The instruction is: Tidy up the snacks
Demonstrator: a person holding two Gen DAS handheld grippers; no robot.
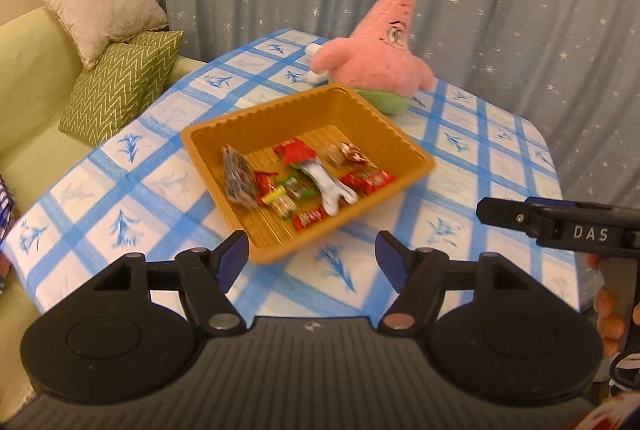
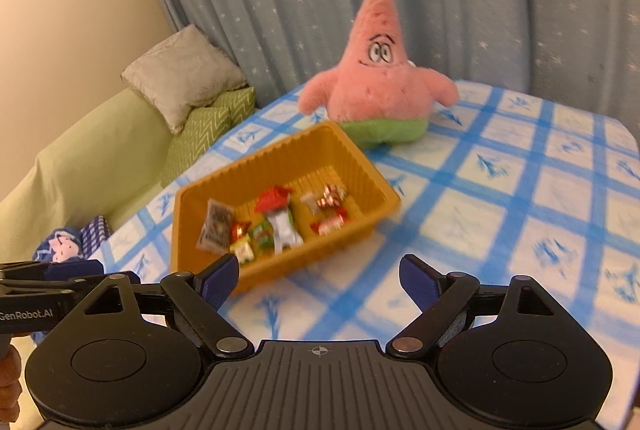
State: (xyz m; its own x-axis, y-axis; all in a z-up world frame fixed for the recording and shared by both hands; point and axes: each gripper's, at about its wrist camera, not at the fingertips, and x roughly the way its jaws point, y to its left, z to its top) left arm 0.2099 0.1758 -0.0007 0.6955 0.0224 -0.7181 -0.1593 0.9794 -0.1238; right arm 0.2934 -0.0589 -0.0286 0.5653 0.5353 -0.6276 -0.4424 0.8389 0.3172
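Several snacks (image 1: 298, 182) in my tray (image 1: 280, 118) blur together | left gripper (image 1: 312, 258) released, empty | right gripper (image 2: 320, 280) spread wide, empty, above tablecloth (image 2: 500, 214)

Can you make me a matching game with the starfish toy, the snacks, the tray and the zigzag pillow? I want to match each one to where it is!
1 pink starfish plush
2 snacks
3 orange tray
4 zigzag pillow

A inside the tray
B on the green sofa
C behind the tray
D on the blue checked tablecloth

Pairs: 1-C, 2-A, 3-D, 4-B
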